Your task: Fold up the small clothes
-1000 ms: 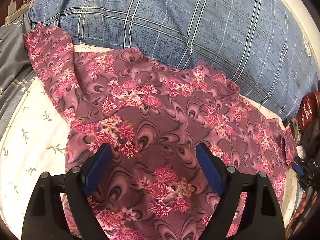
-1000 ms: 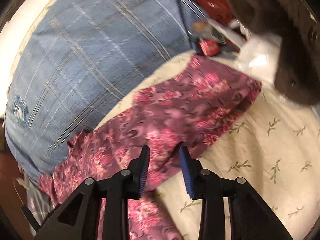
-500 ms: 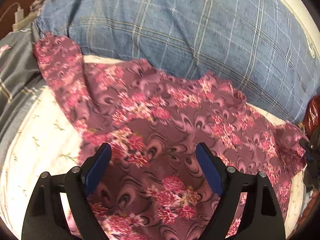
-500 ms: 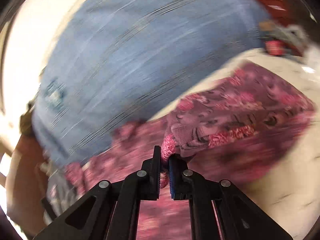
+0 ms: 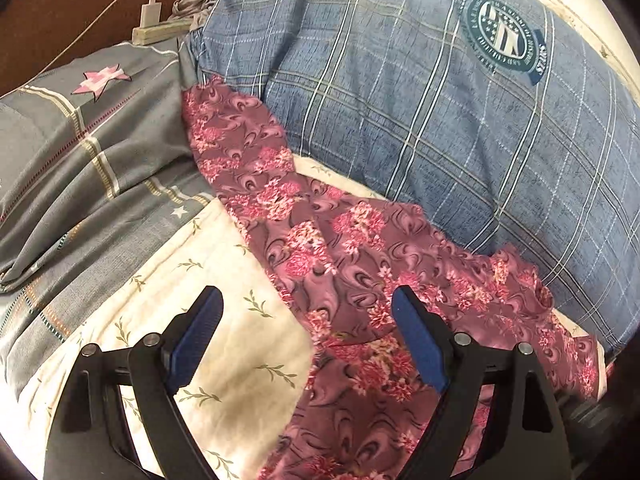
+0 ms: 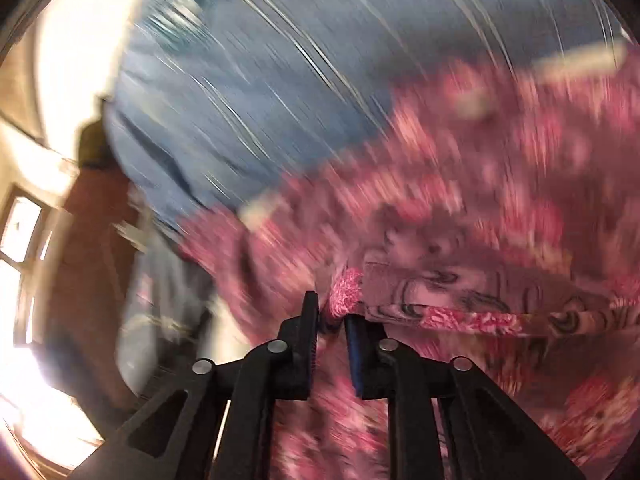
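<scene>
A mauve garment with pink flowers (image 5: 344, 264) lies spread across a cream sheet with leaf sprigs (image 5: 224, 340), one sleeve reaching up to the left against the pillows. My left gripper (image 5: 306, 320) is open and empty, held above the garment's left edge, its left finger over the bare sheet. In the blurred right wrist view, my right gripper (image 6: 332, 320) is shut on a folded edge of the garment (image 6: 460, 308) and holds it lifted over the rest of the cloth.
A large blue plaid pillow with a round crest (image 5: 440, 120) borders the garment at the back. A grey patterned cover with a pink star (image 5: 80, 152) lies at the left. A power strip with a charger (image 5: 156, 28) sits behind it.
My right gripper closed on the garment's edge and is sweeping it fast leftward over the cloth. My left gripper shifted left, toward the garment's left edge and sleeve, staying open.
</scene>
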`<state>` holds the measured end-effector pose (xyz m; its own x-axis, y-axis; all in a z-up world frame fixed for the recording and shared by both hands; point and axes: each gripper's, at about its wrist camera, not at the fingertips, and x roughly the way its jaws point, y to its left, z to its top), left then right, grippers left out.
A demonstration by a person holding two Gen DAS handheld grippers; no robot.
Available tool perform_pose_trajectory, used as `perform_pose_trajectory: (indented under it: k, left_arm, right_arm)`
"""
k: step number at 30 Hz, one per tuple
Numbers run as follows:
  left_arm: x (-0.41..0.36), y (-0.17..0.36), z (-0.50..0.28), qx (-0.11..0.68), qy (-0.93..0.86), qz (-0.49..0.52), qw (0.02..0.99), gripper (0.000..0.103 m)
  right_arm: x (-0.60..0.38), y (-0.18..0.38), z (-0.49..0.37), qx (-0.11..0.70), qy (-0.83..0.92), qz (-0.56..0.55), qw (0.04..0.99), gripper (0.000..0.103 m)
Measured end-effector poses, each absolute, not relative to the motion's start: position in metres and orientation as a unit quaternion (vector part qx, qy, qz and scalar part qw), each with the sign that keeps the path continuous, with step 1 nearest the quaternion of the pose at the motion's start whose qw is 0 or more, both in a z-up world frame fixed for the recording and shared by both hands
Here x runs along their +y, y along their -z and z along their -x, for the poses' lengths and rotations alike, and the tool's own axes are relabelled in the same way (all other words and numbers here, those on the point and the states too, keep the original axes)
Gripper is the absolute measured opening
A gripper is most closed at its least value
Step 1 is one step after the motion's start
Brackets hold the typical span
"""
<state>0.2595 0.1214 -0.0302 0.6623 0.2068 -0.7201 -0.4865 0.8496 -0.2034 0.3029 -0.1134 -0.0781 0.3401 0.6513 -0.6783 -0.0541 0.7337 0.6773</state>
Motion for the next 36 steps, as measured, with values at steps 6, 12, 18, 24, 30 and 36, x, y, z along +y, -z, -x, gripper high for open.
perform_pose_trajectory:
  k: [6, 12, 18, 24, 30, 36]
  left_arm:
    - [0.101, 0.038, -0.266, 0.393, -0.121, 0.195, 0.891, 0.086]
    - [0.028, 0.042, -0.266, 0.447, 0.028, 0.169, 0.878, 0.086]
    - [-0.027, 0.062, -0.300, 0.527, 0.081, 0.163, 0.830, 0.086]
    - [-0.017, 0.060, -0.339, 0.529, 0.058, 0.207, 0.821, 0.009]
    - [0.023, 0.020, -0.315, 0.466, 0.015, 0.214, 0.858, 0.009]
    - [0.035, 0.042, -0.306, 0.497, -0.010, 0.197, 0.845, 0.011]
  right_arm:
    - [-0.170, 0.079, -0.239, 0.521, -0.243, -0.260, 0.776, 0.028]
    - [-0.276, 0.069, -0.168, 0.481, -0.108, -0.140, 0.858, 0.062]
    - [-0.302, 0.082, -0.131, 0.406, -0.134, -0.208, 0.879, 0.070]
    - [-0.295, 0.082, -0.148, 0.407, -0.191, -0.275, 0.850, 0.100]
    - [-0.332, 0.072, -0.165, 0.393, -0.169, -0.382, 0.819, 0.101]
    - [-0.355, 0.084, -0.219, 0.369, -0.129, -0.476, 0.788, 0.095]
